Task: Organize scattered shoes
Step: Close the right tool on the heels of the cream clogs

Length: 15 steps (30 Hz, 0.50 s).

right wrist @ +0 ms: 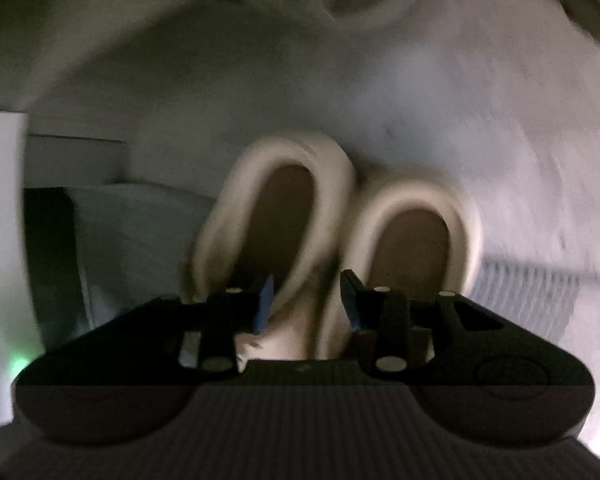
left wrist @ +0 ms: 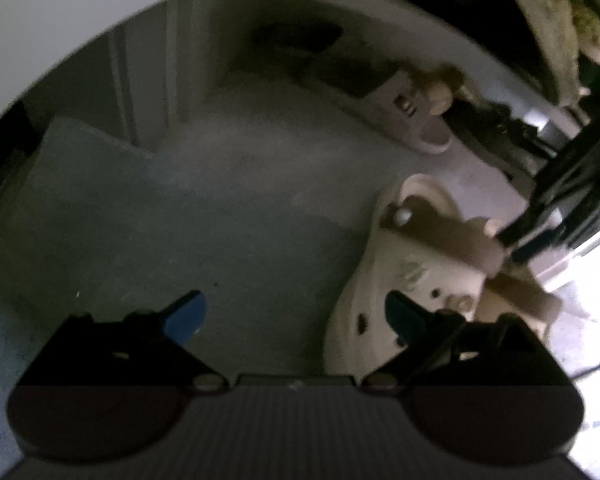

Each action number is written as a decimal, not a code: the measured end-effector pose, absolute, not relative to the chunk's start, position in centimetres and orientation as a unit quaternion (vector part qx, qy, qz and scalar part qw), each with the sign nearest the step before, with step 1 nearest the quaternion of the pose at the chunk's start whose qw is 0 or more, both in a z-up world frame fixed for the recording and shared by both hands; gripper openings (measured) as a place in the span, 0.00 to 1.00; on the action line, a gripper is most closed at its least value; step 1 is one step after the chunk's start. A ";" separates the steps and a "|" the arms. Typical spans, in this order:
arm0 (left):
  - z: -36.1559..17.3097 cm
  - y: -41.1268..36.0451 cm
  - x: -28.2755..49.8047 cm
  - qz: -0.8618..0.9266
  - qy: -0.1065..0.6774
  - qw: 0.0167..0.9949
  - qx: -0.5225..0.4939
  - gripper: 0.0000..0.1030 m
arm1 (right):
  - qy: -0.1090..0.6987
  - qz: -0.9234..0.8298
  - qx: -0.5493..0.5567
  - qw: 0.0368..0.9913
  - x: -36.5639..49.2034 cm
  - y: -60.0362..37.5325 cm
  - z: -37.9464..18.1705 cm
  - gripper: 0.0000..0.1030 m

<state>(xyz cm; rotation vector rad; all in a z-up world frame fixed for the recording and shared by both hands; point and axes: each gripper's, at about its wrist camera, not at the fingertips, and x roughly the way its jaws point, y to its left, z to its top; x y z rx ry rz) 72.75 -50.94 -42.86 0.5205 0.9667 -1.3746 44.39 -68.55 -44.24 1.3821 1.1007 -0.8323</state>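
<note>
Cream-coloured clogs [right wrist: 332, 232] sit side by side on the pale floor [right wrist: 440, 112] just ahead of the right gripper [right wrist: 308, 300], heels toward it; its jaws stand partly spread, astride the touching inner walls of the pair, and through the blur the pads seem not to press on either shoe. In the left wrist view the left gripper [left wrist: 296, 314] has its jaws spread wide with nothing between them, over a grey mat [left wrist: 148, 216]. Another cream clog [left wrist: 404, 280] with a brown strap lies beside its right jaw, partly behind that fingertip. Farther ahead and to the right, near the wall, lies a grey slipper [left wrist: 400, 112].
</note>
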 end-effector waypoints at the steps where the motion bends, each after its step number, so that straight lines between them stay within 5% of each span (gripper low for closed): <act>1: -42.6 -50.9 72.7 -0.605 0.417 0.639 0.227 0.95 | 0.470 -0.373 0.590 0.541 44.5 -68.3 -44.9 0.39; 11: -41.9 -49.9 74.4 -0.583 0.439 0.655 0.195 0.95 | 0.444 -0.414 0.652 0.455 44.0 -68.4 -46.2 0.38; 13: -41.9 -49.8 74.8 -0.579 0.444 0.656 0.191 0.95 | 0.442 -0.411 0.658 0.451 43.2 -68.6 -45.5 0.49; 15: -41.9 -49.8 74.9 -0.579 0.446 0.656 0.190 0.95 | 0.435 -0.413 0.658 0.456 42.6 -68.7 -44.6 0.83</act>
